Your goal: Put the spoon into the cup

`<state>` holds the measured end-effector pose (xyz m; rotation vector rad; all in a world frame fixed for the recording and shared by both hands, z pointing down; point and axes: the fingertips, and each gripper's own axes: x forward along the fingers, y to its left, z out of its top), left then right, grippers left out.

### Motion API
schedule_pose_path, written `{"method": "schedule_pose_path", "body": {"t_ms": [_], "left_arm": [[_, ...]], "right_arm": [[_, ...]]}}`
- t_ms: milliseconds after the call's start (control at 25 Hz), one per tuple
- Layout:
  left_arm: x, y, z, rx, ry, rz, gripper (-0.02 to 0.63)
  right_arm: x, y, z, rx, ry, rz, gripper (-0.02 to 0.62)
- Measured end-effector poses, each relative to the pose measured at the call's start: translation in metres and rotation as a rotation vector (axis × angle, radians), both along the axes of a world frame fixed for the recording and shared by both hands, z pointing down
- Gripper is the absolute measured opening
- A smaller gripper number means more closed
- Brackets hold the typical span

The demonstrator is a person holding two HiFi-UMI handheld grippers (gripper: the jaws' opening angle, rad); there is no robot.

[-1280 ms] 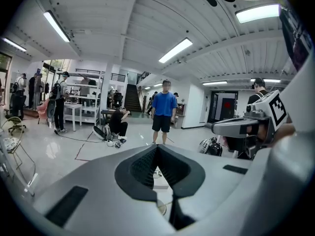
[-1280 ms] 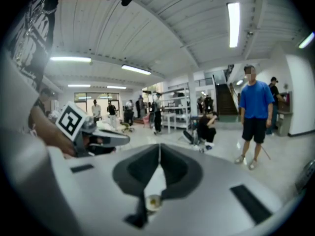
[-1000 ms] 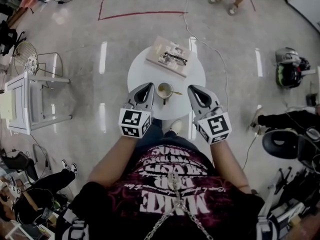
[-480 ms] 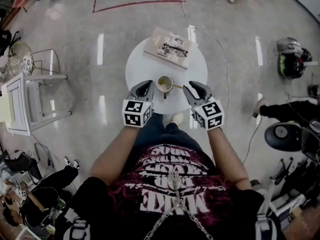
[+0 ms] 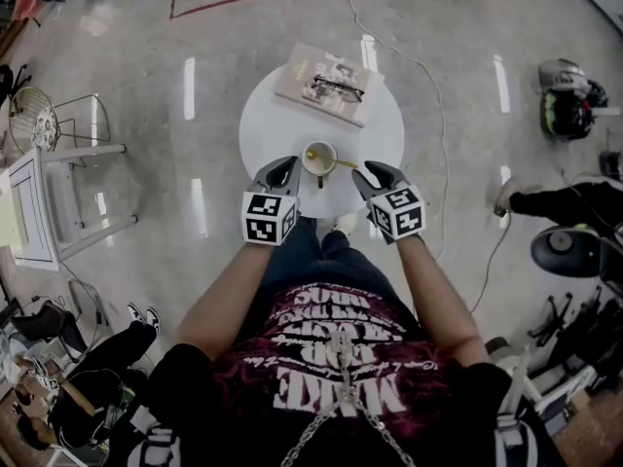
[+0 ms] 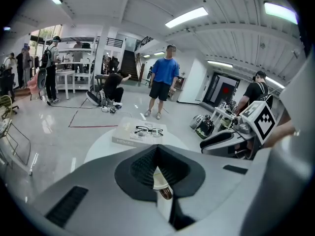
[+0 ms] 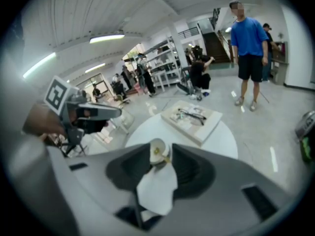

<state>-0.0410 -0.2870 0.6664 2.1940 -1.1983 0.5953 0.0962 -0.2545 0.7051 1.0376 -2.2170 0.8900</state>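
Note:
A pale cup (image 5: 319, 157) stands near the front of a round white table (image 5: 282, 129), with a gold spoon (image 5: 343, 164) resting in it and its handle sticking out to the right. My left gripper (image 5: 284, 174) hangs just left of the cup, apart from it. Its jaws show only a narrow slit, through which I see the cup (image 6: 160, 181). My right gripper (image 5: 374, 174) is right of the cup, near the spoon handle but clear of it. Its jaws are opening and hold nothing, and the cup (image 7: 157, 151) shows beyond their tips.
A book (image 5: 304, 70) with a pair of glasses (image 5: 338, 89) on it lies at the table's far side. A white wire chair (image 5: 58, 183) stands to the left, and a cable (image 5: 428, 95) runs across the floor. People stand and sit around the room.
Both grippers have sunk toward the table's near edge, and the right one has rolled. The cup and the spoon in it have not moved.

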Motion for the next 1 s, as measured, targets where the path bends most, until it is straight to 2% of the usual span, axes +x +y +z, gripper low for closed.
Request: {"method": "schedule_pose_path", "body": {"t_ms": [480,1000], "left_arm": [[0.002,0.004,0.024,-0.042,-0.017,0.034,0.028],[0.001,0.007,0.032,-0.056,-0.027,0.072,0.028]], "right_arm": [[-0.007,0.003,0.043,-0.083,0.007,0.005,0.141],[-0.012,0.002,0.061,-0.12,0.011,0.014,0.124]]}}
